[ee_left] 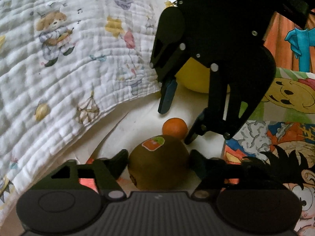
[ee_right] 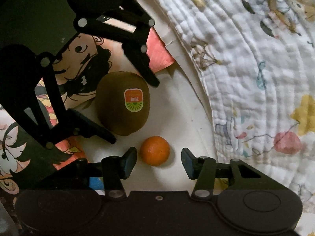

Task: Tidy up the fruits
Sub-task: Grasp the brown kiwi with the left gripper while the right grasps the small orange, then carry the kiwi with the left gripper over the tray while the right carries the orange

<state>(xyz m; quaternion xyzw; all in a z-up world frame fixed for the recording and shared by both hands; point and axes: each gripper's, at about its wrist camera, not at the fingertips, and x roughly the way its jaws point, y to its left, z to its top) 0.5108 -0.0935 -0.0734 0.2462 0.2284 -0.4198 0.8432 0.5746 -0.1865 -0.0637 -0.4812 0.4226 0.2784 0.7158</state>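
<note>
Each gripper brackets its own fruit: left on the kiwi, right on the small orange.

Left wrist view: your left gripper [ee_left: 158, 162] has the kiwi [ee_left: 158, 162] between its fingers, the pads at or just beside its flanks; I cannot tell if they press. The fuzzy brown oval carries a glossy sticker [ee_left: 153, 142] and points its long axis ahead toward the orange [ee_left: 174, 127], near the quilted cloth's [ee_left: 69, 59] edge.

Right wrist view: your right gripper [ee_right: 159, 162] stands open around the smooth round orange [ee_right: 155, 150], one pad just beside it, the other apart. The kiwi [ee_right: 123, 103] lies just beyond on the white sheet [ee_right: 177, 108], between the other gripper's [ee_right: 135, 111] fingers.
</note>
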